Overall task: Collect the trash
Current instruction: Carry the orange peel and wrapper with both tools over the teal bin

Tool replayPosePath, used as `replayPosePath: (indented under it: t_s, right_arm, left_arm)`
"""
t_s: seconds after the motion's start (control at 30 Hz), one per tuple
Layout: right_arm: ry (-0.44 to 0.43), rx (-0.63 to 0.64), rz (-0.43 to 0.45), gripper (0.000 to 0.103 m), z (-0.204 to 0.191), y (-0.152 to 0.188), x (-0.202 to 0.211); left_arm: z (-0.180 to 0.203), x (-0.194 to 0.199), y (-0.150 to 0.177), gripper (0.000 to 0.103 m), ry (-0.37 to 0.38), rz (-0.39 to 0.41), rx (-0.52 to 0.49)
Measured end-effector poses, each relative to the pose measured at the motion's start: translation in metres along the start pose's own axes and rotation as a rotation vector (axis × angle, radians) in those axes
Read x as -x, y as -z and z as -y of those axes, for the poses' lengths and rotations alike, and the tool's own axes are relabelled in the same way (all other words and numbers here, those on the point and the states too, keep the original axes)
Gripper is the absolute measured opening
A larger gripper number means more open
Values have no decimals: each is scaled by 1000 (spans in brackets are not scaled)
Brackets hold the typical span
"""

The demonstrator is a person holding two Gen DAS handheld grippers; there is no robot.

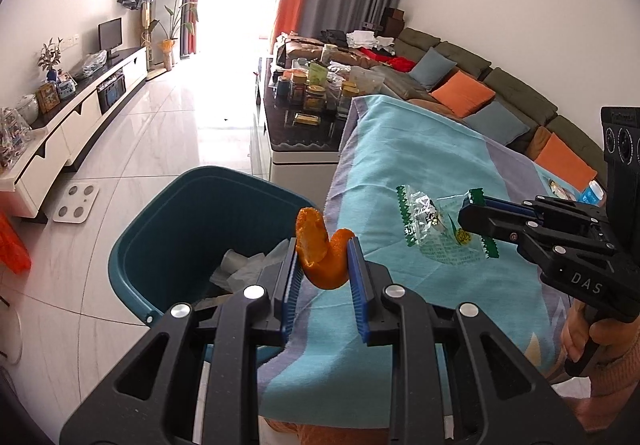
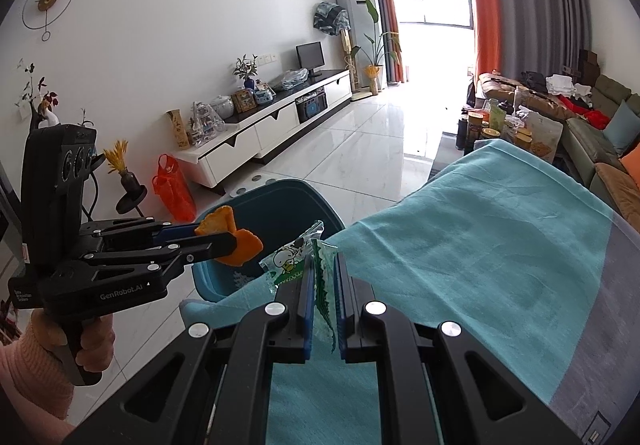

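Orange peel (image 1: 322,257) curled and pinched between the blue pads (image 1: 357,277) of the left gripper (image 1: 323,269), held up off the cloth at the rim of the teal bin (image 1: 168,241), just over the table's edge. Seen from the right wrist view as clamped at the fingertips above the bin's opening. Crumpled white paper (image 1: 244,265) lying inside the bin. Clear snack wrapper (image 1: 436,225) with green zigzag ends gripped by one end in the right gripper (image 2: 322,285), jaws closed thin on the plastic, the rest of it hanging free above the turquoise cloth (image 1: 420,161) covering the table. Both grippers near each other, left one toward the bin, right one over the cloth. Beyond: cluttered coffee table (image 1: 304,133), sofa with orange and blue cushions (image 1: 460,93), white TV cabinet (image 1: 80,117), glossy tiled floor (image 1: 180,117).
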State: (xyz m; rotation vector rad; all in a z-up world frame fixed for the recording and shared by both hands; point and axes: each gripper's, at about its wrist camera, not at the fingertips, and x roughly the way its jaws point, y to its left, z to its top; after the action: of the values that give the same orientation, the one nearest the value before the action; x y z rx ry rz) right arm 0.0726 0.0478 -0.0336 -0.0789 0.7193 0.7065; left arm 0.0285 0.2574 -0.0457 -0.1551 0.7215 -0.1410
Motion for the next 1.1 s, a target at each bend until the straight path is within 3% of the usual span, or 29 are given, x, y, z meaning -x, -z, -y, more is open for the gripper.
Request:
replayPosePath:
  t_s: [1.1]
  right_arm:
    - [-77, 18, -46, 8, -20, -26, -46]
  left_arm:
    - [-38, -10, 1, 24, -84, -16, 65]
